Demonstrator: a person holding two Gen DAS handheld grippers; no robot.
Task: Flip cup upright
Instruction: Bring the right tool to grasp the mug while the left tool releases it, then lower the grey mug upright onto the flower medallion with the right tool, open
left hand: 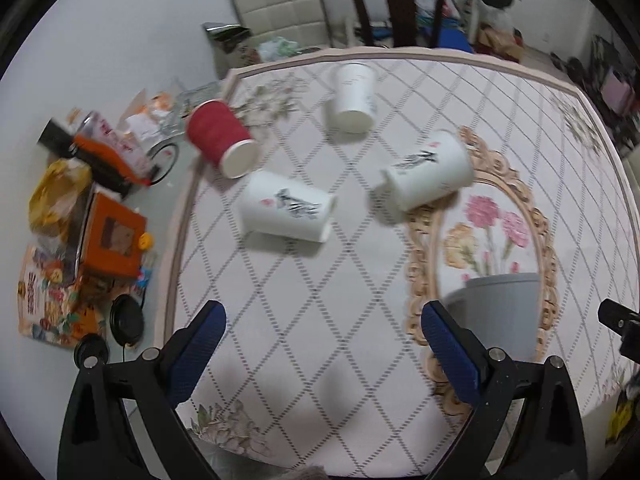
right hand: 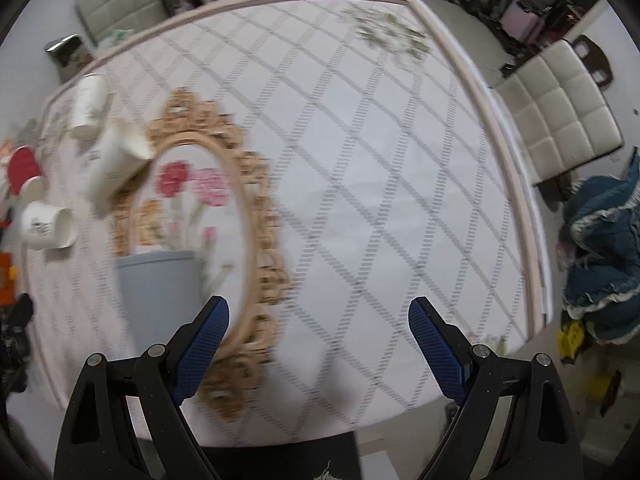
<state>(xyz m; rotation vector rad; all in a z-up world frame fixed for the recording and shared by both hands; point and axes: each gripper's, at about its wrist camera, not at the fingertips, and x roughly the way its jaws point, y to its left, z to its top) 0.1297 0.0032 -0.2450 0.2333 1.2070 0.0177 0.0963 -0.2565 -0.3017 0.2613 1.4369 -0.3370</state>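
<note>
Four paper cups lie tipped on their sides on the patterned tabletop point(left hand: 320, 280), all toward its far left part. The red cup point(left hand: 220, 136) lies at the left edge, its white base facing near-right. Just right of it and nearer lies a white cup with a bird print point(left hand: 286, 208). Another white printed cup point(left hand: 428, 172) lies further right, touching the ornate oval frame printed on the cloth. The fourth, a plain white cup point(left hand: 354, 96), lies farthest back.

The left tongs point(left hand: 322, 348) hang above the near tabletop, spread wide and holding nothing. The right tongs point(right hand: 320, 344) are likewise spread wide and empty, over the near right part of the tabletop, well apart from the cups. Padded chairs point(right hand: 560, 108) stand beyond the edges.
</note>
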